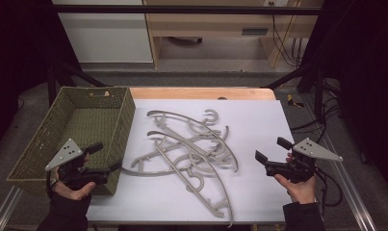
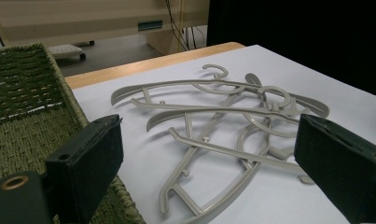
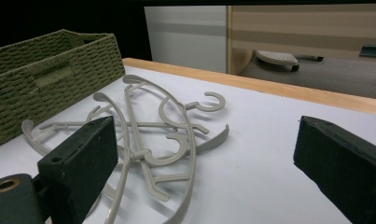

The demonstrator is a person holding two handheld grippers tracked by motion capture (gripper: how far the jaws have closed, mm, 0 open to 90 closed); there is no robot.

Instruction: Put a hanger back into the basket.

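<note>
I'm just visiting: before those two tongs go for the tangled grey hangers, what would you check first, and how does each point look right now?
1. Left tongs open, nothing between them: ok.
2. Right tongs open and empty: ok.
3. Hangers lie between both tongs on the white table: ok.
4. Hangers separate enough to lift one alone: not ok, they overlap in a pile.
5. Green woven basket has room inside: ok.
6. How many hangers are in the pile: cannot tell.
</note>
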